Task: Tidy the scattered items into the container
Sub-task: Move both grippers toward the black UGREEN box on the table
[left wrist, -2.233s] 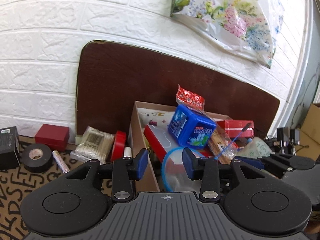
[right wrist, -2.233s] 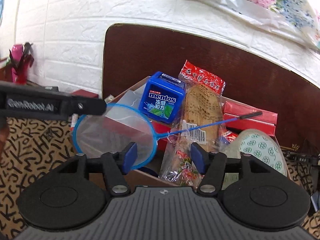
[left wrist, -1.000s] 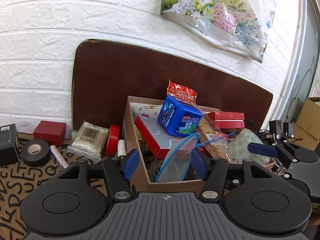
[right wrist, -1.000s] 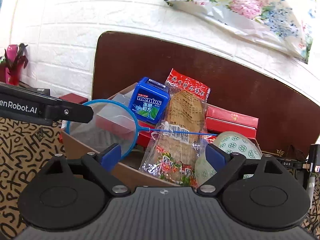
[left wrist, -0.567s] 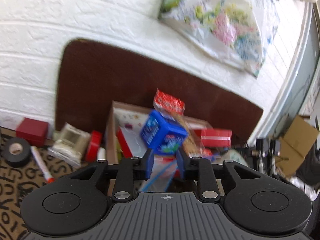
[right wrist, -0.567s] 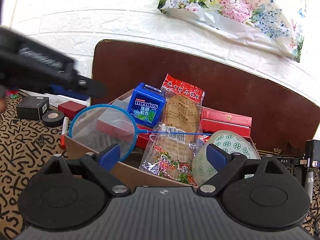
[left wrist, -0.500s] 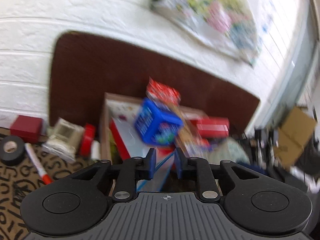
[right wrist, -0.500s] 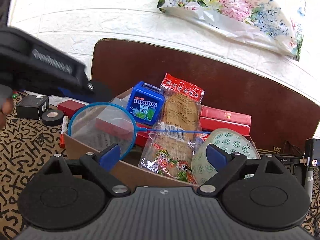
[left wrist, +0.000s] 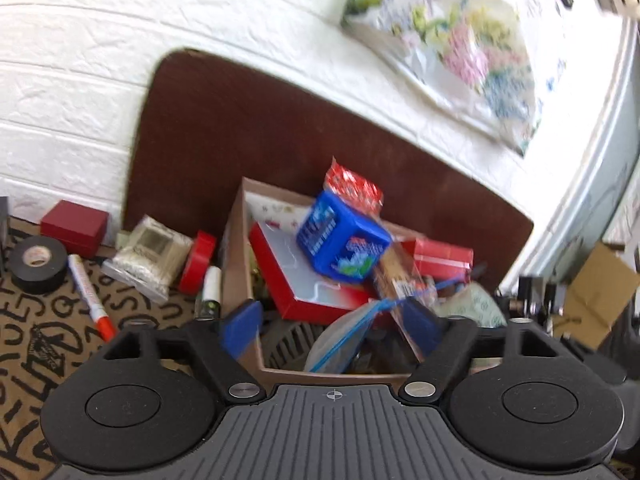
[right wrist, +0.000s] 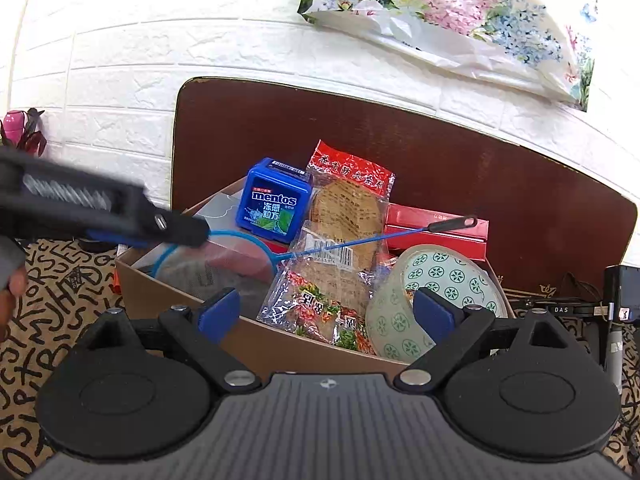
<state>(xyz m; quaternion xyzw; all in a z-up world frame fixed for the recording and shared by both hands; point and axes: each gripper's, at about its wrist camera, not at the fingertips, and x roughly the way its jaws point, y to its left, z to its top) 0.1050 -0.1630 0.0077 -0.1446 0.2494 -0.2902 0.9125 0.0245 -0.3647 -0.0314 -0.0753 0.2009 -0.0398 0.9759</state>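
Showing: both grippers poised at the near edge of the box (right wrist: 280,342), which is heaped above its rim.
Left gripper (left wrist: 332,322): jaws spread wide, nothing between them; the net (left wrist: 340,346) lies in the gap but neither finger touches it.
Right gripper (right wrist: 326,314): jaws spread wide and empty, hovering over the near wall of the box.
Box contents: net hoop at 9 o'clock, mint tub (right wrist: 274,212) at 11 o'clock, snack bag (right wrist: 340,256) in the middle, tape roll (right wrist: 430,300) at 4 o'clock, red cartons (right wrist: 436,236) at 2 o'clock.
Items still out: black tape (left wrist: 38,260), marker (left wrist: 88,292), red case (left wrist: 74,228), swab pack (left wrist: 148,258), red roll (left wrist: 198,262) and small tube (left wrist: 210,292), all at 9 to 10 o'clock of the box in the left view.
Risk, overflow: the tub sits tilted on top of the pile and would likely slide off if more is pressed in.
Risk, net: its thin handle (right wrist: 384,238) crosses the snack bag and overhangs the cartons; a passing finger could snag it and lever the hoop out.
Risk, collision: the left gripper reaches across the box's 9 o'clock corner in the right view, so the two tools could clash.
Hard to see: the left view is motion-blurred, so labels there are unreadable; the box floor is buried; the dark ribbed object (left wrist: 288,344) under the net cannot be identified; gear at 3 o'clock is cut off.
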